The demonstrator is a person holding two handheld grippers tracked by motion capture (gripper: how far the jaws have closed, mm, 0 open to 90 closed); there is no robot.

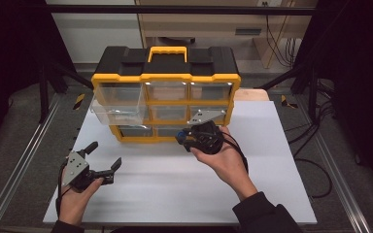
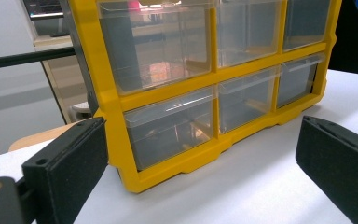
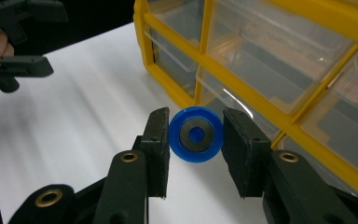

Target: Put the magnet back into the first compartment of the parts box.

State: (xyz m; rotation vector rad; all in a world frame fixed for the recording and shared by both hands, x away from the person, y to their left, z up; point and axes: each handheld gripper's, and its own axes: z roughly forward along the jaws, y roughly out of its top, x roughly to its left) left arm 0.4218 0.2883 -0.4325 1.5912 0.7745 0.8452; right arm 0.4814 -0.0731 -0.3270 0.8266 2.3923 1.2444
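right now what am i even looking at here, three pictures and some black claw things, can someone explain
There is no robot arm here. A person holds a hand-held two-jaw gripper in each hand and works at a table. The high view looks down from above: the left gripper is at the left, the right gripper near the middle. The other two pictures come from small cameras riding on each gripper, looking along its black jaws.

On the white table top stands a yellow and black organiser with clear plastic drawers; one drawer at its left side is pulled out.

In the right gripper view, the right gripper is closed on a small blue disc with a dark ring in its middle, held in front of the drawers. The left gripper's jaws stand wide open with nothing between them, pointing toward the organiser.
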